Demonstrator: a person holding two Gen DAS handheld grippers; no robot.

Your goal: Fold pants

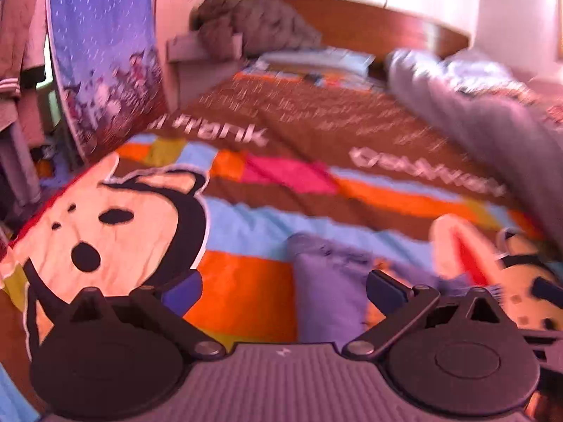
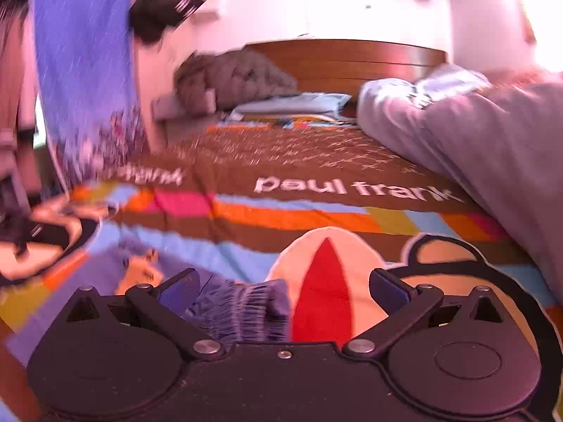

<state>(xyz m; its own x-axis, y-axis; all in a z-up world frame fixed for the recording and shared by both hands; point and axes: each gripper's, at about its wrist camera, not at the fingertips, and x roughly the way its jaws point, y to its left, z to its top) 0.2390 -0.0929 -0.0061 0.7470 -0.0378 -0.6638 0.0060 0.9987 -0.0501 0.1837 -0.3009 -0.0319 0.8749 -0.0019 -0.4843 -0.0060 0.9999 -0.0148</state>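
A bed is covered by a bedspread [image 2: 316, 172] printed with coloured blocks, cartoon faces and white lettering. A wooden headboard [image 2: 369, 59] is seen at its far end. A grey duvet [image 2: 492, 140] is heaped along the right side. A brown blanket [image 1: 253, 24] is piled by the headboard, and a blue curtain [image 1: 102, 49] is hung at the left.

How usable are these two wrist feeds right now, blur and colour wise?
Left wrist: motion-smeared, bedspread lettering barely legible, pants soft. Right wrist: centre sharper, lettering readable, left edge streaked. Both: pink-purple cast, fisheye bending, washed-out wall.
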